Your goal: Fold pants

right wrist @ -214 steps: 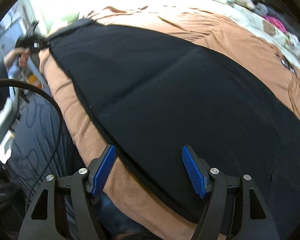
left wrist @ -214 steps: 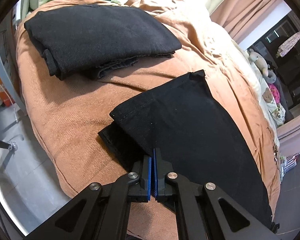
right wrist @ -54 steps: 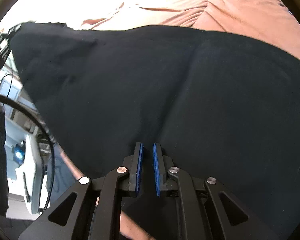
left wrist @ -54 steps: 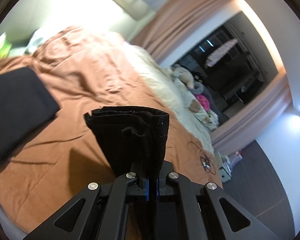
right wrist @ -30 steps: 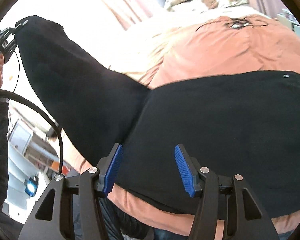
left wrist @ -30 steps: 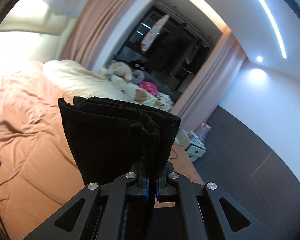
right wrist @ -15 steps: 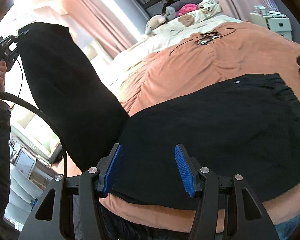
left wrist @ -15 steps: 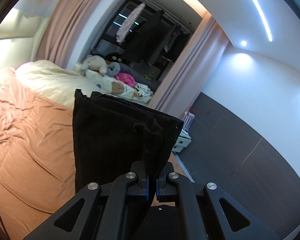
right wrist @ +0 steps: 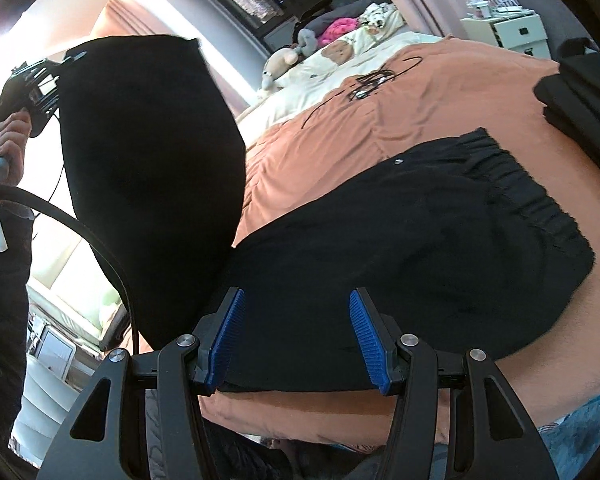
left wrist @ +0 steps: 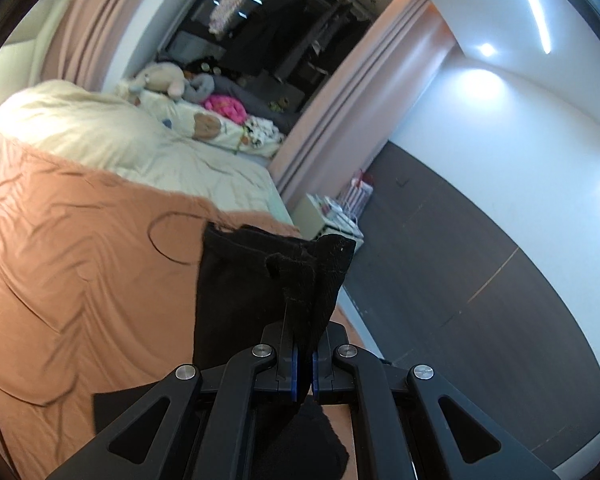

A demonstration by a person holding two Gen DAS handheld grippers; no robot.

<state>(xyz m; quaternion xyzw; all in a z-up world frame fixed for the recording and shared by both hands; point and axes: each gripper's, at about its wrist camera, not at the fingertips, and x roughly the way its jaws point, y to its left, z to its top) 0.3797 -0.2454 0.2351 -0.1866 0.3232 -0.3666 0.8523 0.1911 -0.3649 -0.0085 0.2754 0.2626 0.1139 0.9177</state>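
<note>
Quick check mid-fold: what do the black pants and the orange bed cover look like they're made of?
Black pants: soft matte knit, likely cotton jersey or fleece; no sheen, a gathered elastic waistband, and the lifted leg hangs limp from the left claw. Orange bed cover: thin smooth woven sheet, probably cotton or a blend; fine creases, faint sheen.

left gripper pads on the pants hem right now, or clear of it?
Touching. The left wrist view shows the left gripper shut on the pants: black cloth rises straight out from between the blue pads, with no gap showing.
</note>
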